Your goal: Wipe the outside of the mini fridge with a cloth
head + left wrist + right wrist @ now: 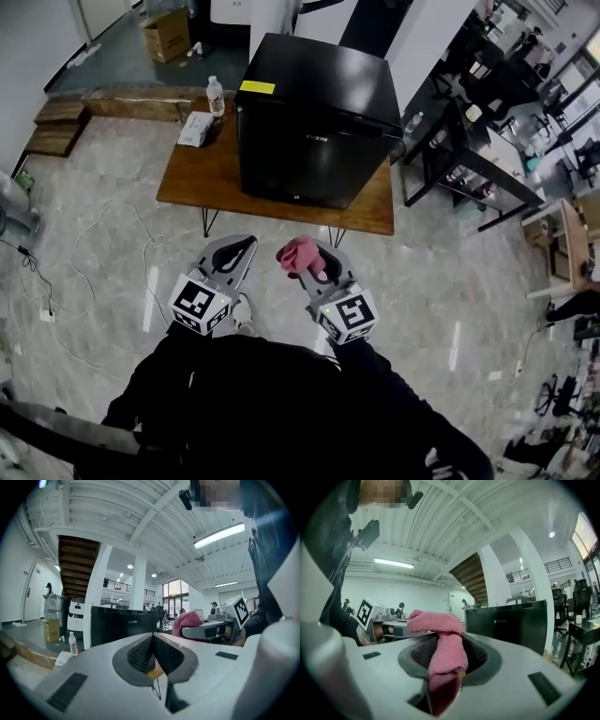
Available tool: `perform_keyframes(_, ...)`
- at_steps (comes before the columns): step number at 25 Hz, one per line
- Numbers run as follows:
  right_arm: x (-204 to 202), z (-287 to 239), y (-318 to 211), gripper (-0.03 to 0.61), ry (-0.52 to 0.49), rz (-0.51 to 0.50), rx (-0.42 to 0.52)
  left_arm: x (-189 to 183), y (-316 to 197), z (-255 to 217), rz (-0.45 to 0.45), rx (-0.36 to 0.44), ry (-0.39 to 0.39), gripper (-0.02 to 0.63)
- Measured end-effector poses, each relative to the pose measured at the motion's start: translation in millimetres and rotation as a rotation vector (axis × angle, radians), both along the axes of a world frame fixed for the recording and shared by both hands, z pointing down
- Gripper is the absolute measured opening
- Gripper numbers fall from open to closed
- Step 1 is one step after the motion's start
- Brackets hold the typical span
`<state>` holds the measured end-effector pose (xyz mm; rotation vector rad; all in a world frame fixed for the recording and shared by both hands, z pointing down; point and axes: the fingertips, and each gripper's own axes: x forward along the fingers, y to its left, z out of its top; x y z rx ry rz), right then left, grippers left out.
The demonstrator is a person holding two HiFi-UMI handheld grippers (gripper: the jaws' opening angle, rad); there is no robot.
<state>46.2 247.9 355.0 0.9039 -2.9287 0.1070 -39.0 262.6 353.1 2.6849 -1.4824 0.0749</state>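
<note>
Your right tongs [311, 262] clamp the pink cloth [298, 253]. Your left tongs [239, 247] sit pinched together, empty. The fridge [314, 122] stands on the tabletop [202, 178] at twelve o'clock, well apart, so I'd say reach straight ahead.

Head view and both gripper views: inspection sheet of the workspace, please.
Surface: wooden table, mostly taken up by the fridge.
Job's things: black mini fridge, door shut, yellow sticker on top; pink cloth held clear of it.
Clutter: water bottle and white packet at the table's left end.
Grippers: left gripper fingers together, nothing between; right gripper shut on the cloth.
Cables: white cable loose on the floor.
Surroundings: cardboard box; desks at right.
</note>
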Motion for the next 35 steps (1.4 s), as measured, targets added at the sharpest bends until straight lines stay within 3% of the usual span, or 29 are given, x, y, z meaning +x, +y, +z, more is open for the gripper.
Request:
perform_keyframes(6, -86, -18, -96, 0.132, -0.008, 0.054, 0.033, -74, -92, -12, -0.019, 0.025, -0.007, 0.006)
perform_keyframes(11, -131, -12, -161, 0.133, 0.026, 0.187, 0.07, -112, -148, -11, -0.011, 0.046, -0.04, 0.006)
perform_keyframes(15, -153, -2, -199, 0.133, 0.038, 0.255, 0.073, -132, -180, -1, -0.012, 0.041, -0.056, 0.006)
perform_keyframes(26, -208, 20, -257, 0.13, 0.092, 0.26, 0.015, -161, -225, 16, -0.045, 0.01, -0.055, 0.006)
perform_keyframes(35, -197, 32, -279, 0.126, 0.101, 0.414, -0.036, -160, -239, 20, -0.034, -0.005, -0.043, 0.006)
